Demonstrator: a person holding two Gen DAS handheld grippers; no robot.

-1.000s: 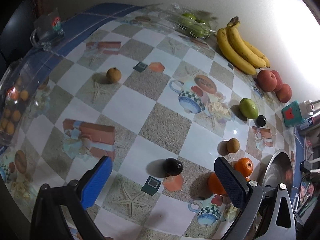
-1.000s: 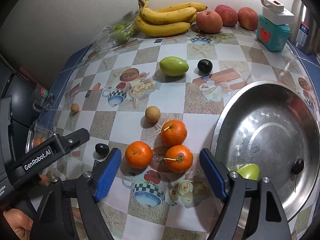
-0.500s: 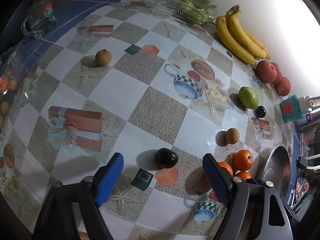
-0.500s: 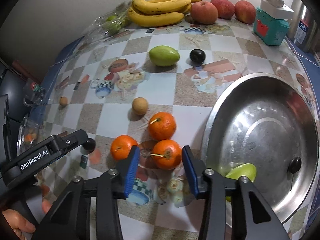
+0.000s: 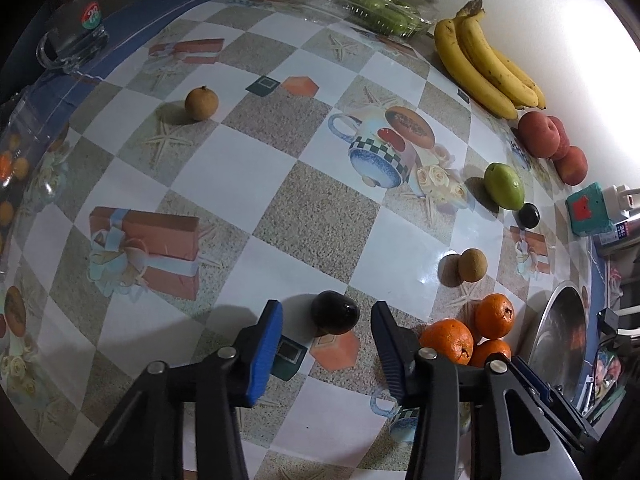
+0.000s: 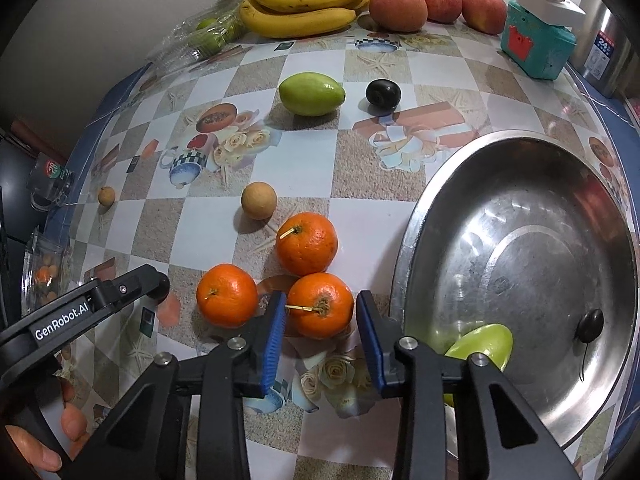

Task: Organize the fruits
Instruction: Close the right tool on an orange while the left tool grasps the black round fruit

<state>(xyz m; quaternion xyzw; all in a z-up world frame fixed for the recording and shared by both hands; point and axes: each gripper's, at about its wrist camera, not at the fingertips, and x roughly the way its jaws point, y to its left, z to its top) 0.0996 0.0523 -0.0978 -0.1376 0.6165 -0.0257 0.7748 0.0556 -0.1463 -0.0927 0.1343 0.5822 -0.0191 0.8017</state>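
Observation:
A dark plum (image 5: 335, 312) lies on the patterned tablecloth between the blue pads of my left gripper (image 5: 327, 306); its jaws are closing, with a gap still showing on each side of the plum. My right gripper (image 6: 321, 296) is closing too, and its pads touch both sides of the nearest orange (image 6: 320, 306). Two more oranges (image 6: 227, 295) (image 6: 307, 243) sit right beside that one. The steel bowl (image 6: 540, 240) at the right holds a green fruit (image 6: 484, 344) and a small dark fruit (image 6: 592, 322).
Loose on the cloth are a green fruit (image 6: 311, 93), another dark plum (image 6: 383, 94) and two brown round fruits (image 6: 259, 201) (image 6: 106, 195). Bananas (image 6: 304, 4), peaches (image 6: 398, 8) and a teal box (image 6: 538, 44) line the far wall. A glass mug (image 5: 68, 40) stands at the left edge.
Both grippers have narrowed a lot. The left pads drew in around the dark plum, and the right pads came in onto the nearest orange. Both hands tipped slightly further down.

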